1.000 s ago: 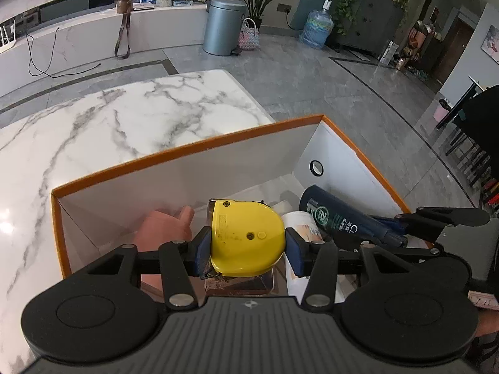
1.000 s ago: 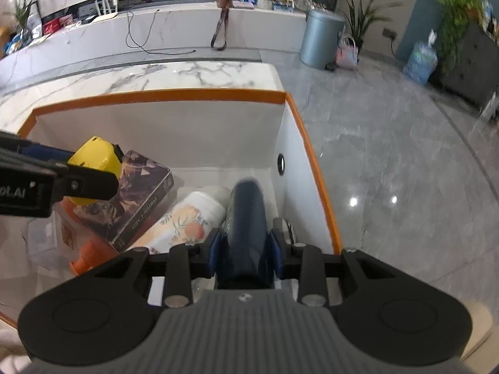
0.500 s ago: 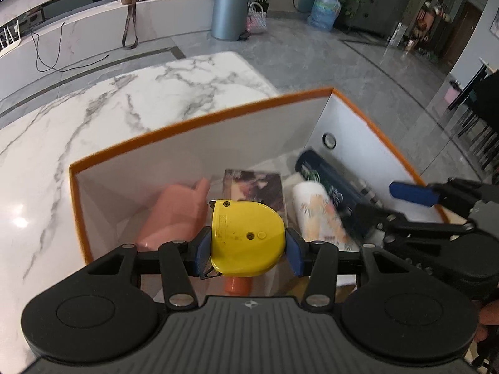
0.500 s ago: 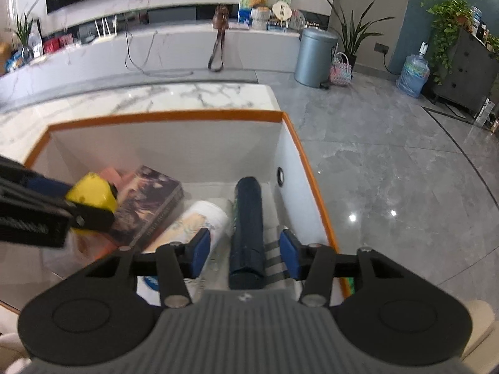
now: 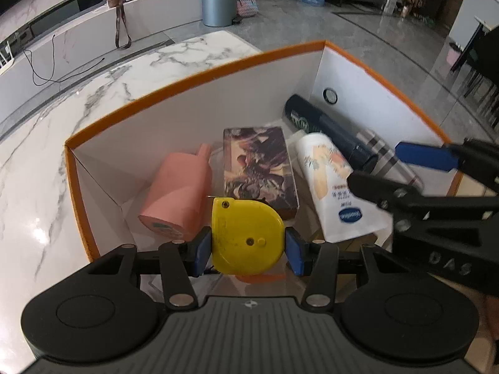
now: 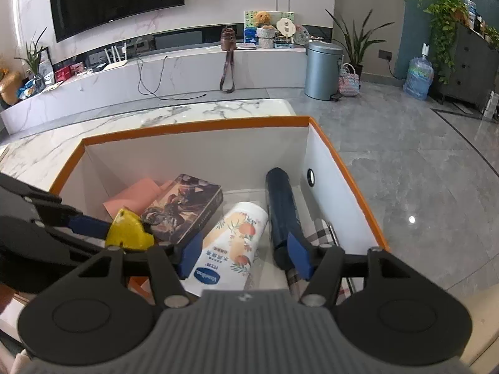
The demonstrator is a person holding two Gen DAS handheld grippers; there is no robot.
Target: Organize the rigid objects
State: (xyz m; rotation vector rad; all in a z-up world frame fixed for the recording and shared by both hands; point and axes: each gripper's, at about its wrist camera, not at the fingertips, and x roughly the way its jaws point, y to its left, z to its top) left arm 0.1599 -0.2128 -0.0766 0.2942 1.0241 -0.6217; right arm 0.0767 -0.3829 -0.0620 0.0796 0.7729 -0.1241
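1. L tongs: blue pads clenched on both sides of the yellow plastic tape measure, flat face up. I'm holding it above the near-left part of the white cardboard box w/ orange rim, not touching the stuff below.
2. R tongs: released, pads spread wide w/ nothing between them, hovering over the box's near-right part. In the L wrist view they come in from the right edge.
3. Under the R tongs: white lotion tube w/ peach print and blue oval logo, lying flat on the box floor, logo end toward me.
4. Just right of the tube: dark navy cylindrical bottle, lying lengthwise beside the right wall, touching or nearly touching the tube; can't tell which.
5. Checked fabric item at the right wall, partly under the navy bottle.
6. Left of the tube: dark illustrated rectangular tin box, lying flat at mid-box.
7. Left of the tin: pink plastic bottle w/ short neck, on its side, neck pointing to the far wall.
8. The box sits on a white marble table w/ grey veins.
9. Further off: grey lidded bin on the floor.
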